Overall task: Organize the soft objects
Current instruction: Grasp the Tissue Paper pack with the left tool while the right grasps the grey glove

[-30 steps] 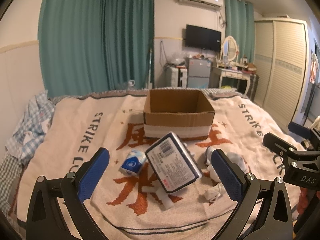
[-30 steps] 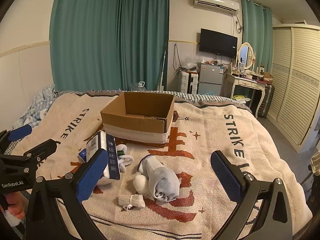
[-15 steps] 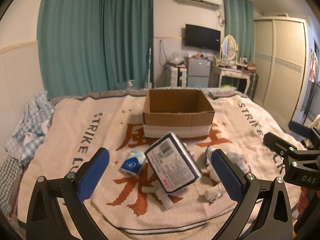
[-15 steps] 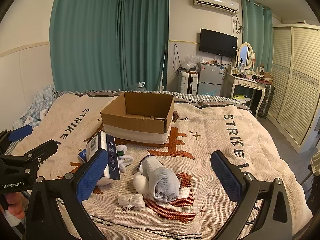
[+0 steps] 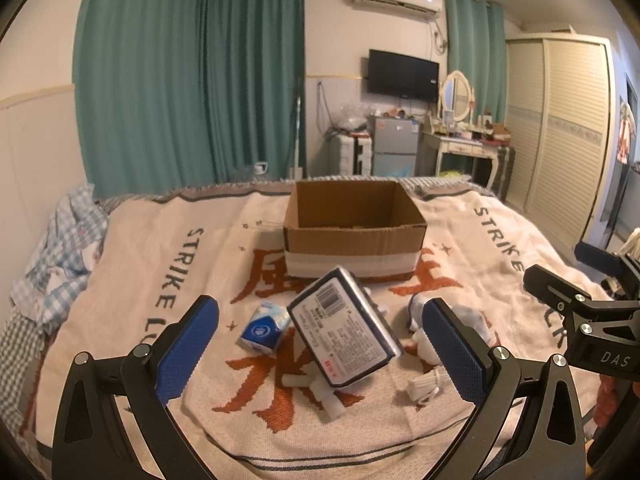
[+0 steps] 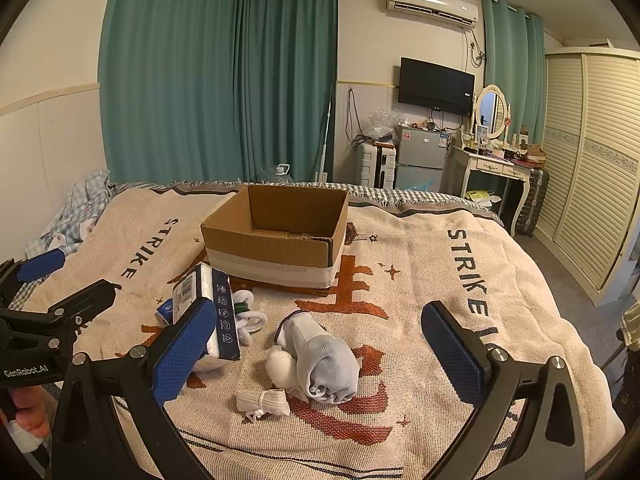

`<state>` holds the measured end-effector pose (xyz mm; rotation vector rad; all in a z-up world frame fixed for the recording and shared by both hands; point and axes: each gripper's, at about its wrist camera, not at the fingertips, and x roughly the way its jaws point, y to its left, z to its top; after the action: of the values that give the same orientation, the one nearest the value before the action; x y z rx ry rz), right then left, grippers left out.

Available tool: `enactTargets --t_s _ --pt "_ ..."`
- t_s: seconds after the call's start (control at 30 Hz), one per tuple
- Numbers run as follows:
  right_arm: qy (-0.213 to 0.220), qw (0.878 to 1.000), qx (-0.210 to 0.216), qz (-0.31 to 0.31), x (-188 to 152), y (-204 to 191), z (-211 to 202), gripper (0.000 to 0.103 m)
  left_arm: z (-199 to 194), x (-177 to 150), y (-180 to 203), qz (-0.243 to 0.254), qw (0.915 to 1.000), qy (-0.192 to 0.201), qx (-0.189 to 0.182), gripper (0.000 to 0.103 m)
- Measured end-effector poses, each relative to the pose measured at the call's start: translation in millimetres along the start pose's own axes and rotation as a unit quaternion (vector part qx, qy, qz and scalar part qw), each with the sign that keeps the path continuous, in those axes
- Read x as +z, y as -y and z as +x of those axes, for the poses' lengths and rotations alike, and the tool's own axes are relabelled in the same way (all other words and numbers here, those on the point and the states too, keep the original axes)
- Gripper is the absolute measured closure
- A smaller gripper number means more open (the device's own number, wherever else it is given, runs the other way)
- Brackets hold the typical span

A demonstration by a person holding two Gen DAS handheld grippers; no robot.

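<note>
An open cardboard box (image 5: pixel 354 232) (image 6: pixel 276 246) stands on the bed blanket. In front of it lie a large dark-edged tissue pack (image 5: pixel 344 330) (image 6: pixel 218 312), a small blue tissue pack (image 5: pixel 264 326), a rolled grey-white sock bundle (image 6: pixel 324 362), a white sock ball (image 6: pixel 280 362) and a folded white mask (image 6: pixel 262 400) (image 5: pixel 424 385). My left gripper (image 5: pixel 320 352) is open above the near blanket, facing the large pack. My right gripper (image 6: pixel 318 354) is open above the sock bundle. Both are empty.
The beige blanket (image 6: pixel 440 280) with "STRIKE" lettering covers the bed. A checked cloth (image 5: pixel 60 248) is heaped at the left edge. Beyond the bed stand a small fridge (image 6: pixel 420 160), a dressing table (image 6: pixel 496 168) and a wardrobe (image 6: pixel 592 160).
</note>
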<state>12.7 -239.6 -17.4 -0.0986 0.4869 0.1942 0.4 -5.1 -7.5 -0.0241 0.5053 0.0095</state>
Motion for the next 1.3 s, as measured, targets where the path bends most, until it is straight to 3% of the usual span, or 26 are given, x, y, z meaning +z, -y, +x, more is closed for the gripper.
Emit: enactTargets --t_s 0.47,0.77,1.07,1.23,1.27,1.3 --pt "0.006 1.0 -0.004 -0.007 3.8 -0.4 -8.7 0.0 -6.7 3.1 2.3 0.0 1.0 0.005 0.0 0.0" --pt "-0.086 0.996 0.007 -0.005 -21.5 3.6 45.0 0.001 34.5 -21.9 1.6 -0.014 0.9981 -0.06 -0.005 0.0" --pt "-0.184 0.982 0.001 0.041 -51.6 24.4 122.6 0.012 76.3 -38.1 8.2 -0.029 0.9936 -0.105 -0.031 0.0" --pt "-0.222 0.973 0.021 0.064 -63.0 30.5 152.0 0.032 96.9 -39.3 15.3 -0.027 0.9908 -0.123 -0.049 0.0" --pt "-0.224 0.972 0.029 0.067 -62.9 29.2 154.2 0.043 101.1 -40.0 16.8 -0.027 0.99 -0.128 -0.054 0.0" --pt "-0.22 0.973 0.027 0.067 -61.3 28.5 153.9 0.048 105.1 -40.1 16.7 -0.027 0.9894 -0.131 -0.057 0.0"
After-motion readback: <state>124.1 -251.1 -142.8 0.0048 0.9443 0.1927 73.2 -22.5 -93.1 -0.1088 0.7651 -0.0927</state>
